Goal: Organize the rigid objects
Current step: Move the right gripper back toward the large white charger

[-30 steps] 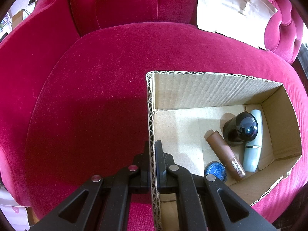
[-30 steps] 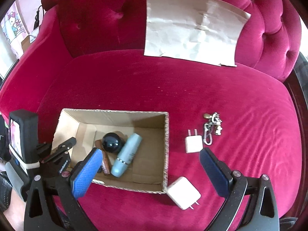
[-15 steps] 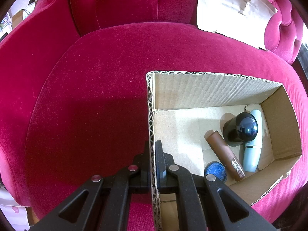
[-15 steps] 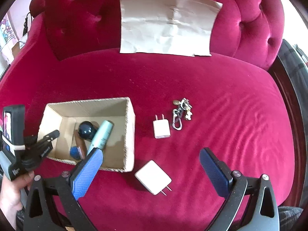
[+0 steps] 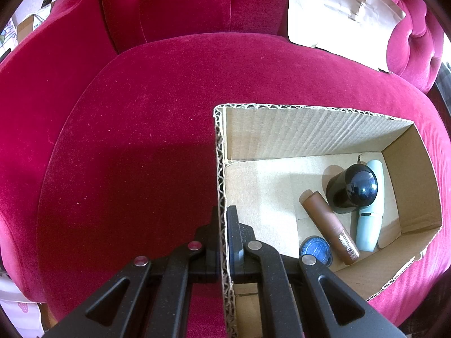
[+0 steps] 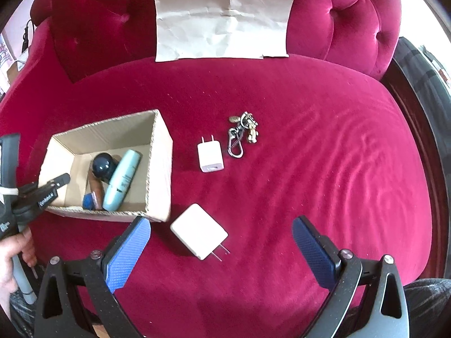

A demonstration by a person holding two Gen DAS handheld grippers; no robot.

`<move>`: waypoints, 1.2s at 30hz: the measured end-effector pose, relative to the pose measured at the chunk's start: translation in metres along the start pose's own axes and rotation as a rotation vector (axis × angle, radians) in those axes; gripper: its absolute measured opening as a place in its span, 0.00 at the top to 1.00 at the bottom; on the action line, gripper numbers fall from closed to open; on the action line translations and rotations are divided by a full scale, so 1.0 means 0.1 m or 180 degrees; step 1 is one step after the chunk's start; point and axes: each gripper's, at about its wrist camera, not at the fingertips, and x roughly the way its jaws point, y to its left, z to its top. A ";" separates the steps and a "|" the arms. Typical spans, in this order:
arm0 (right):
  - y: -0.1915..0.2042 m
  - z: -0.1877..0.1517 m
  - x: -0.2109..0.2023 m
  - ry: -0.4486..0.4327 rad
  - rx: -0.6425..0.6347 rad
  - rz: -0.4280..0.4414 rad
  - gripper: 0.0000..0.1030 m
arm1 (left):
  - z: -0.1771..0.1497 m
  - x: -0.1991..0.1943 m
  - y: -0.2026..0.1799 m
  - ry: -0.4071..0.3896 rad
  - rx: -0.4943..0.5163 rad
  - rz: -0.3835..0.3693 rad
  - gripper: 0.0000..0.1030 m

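Observation:
An open cardboard box [image 6: 159,169] rests on the red velvet sofa seat. My left gripper [image 5: 222,219] is shut on the box's left wall [image 5: 221,186], one finger on each side. Inside lie a pale blue bottle [image 5: 369,214], a black round-capped jar [image 5: 352,188], a brown tube [image 5: 328,225] and a small blue lid [image 5: 315,249]. My right gripper [image 6: 221,249] hangs open above the seat. A large white charger [image 6: 198,235] lies just ahead between its blue pads. Farther back lie a small white plug [image 6: 210,156] and a keychain [image 6: 242,135].
A creased sheet of brown paper [image 6: 222,17] leans on the tufted backrest. A hand [image 6: 11,256] holds the left tool at the lower left of the right wrist view. The sofa's dark wooden edge [image 6: 417,129] runs down the right side.
My right gripper has swung rightward, so the box slid to the left of its view and the large charger now lies between its fingers. The left gripper and box have not moved.

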 end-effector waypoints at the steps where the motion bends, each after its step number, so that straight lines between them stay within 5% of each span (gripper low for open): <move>1: 0.00 -0.01 0.02 0.0009 -0.0008 -0.0007 0.00 | 0.00 0.00 0.00 -0.0001 0.0002 0.0000 0.97; 36: 0.16 -0.13 0.73 0.0557 0.0005 0.0023 0.00 | 0.06 0.06 0.03 0.0021 0.0012 -0.0001 0.97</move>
